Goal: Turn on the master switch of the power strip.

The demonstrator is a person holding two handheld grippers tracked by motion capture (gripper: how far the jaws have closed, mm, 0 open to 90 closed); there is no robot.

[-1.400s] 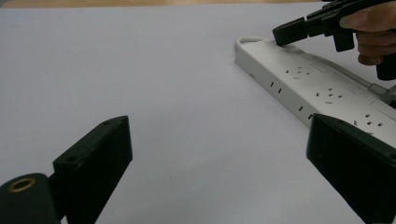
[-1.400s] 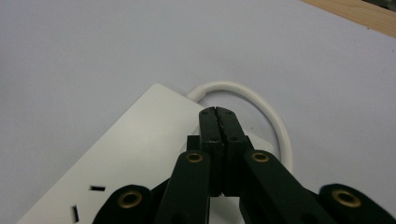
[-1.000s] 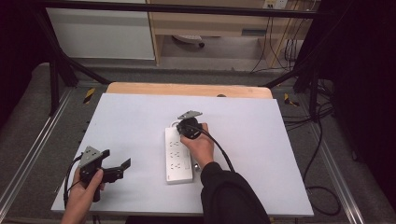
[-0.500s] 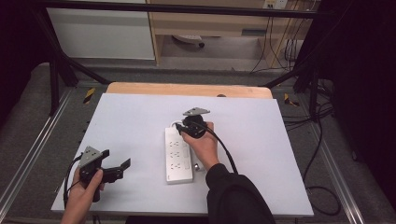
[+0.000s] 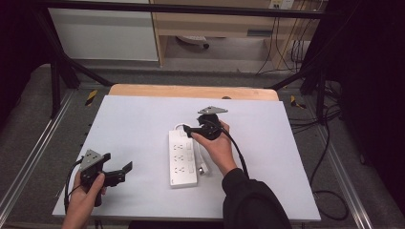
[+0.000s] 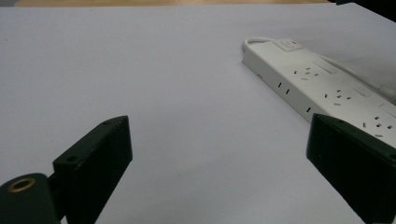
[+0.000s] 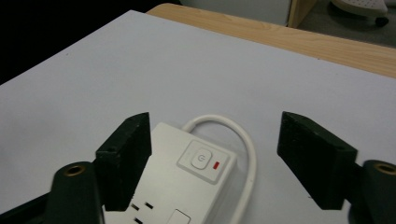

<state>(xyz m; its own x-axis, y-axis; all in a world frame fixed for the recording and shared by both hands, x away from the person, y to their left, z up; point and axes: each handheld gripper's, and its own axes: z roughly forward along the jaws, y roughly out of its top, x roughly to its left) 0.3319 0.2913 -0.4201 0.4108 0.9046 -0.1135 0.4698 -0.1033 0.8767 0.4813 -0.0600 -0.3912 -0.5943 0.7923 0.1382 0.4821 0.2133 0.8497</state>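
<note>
In the high view, the white plastic power strip with 3 rows of sockets (image 5: pixel 183 158) is seen lying flat near the middle of the pale grey table sheet (image 5: pixel 133 119), its switch end pointing away from the person. The right gripper (image 5: pixel 187 130) is held just above that far end, and its jaws have just been opening; nothing is held between them. The left gripper (image 5: pixel 125 170) is parked near the front left of the sheet, well apart from the strip, jaws spread and empty.

In the left gripper view, the 2 black jaws are seen wide apart over bare sheet, with the power strip (image 6: pixel 327 95) lying off to the right. This hand is best kept still, or brought to steady the near end of the strip if it slides.

In the right gripper view, the jaws are seen apart on either side of the strip's end, where the square white power button (image 7: pixel 200 158) and a small red indicator light (image 7: pixel 216 165) are visible, with the white cable loop (image 7: pixel 243 140) curving behind. The step appears to be the pressing of the switch; if so, the red light is to be checked, and any further press is best made straight down on the button's centre, clear of the cable loop
</note>
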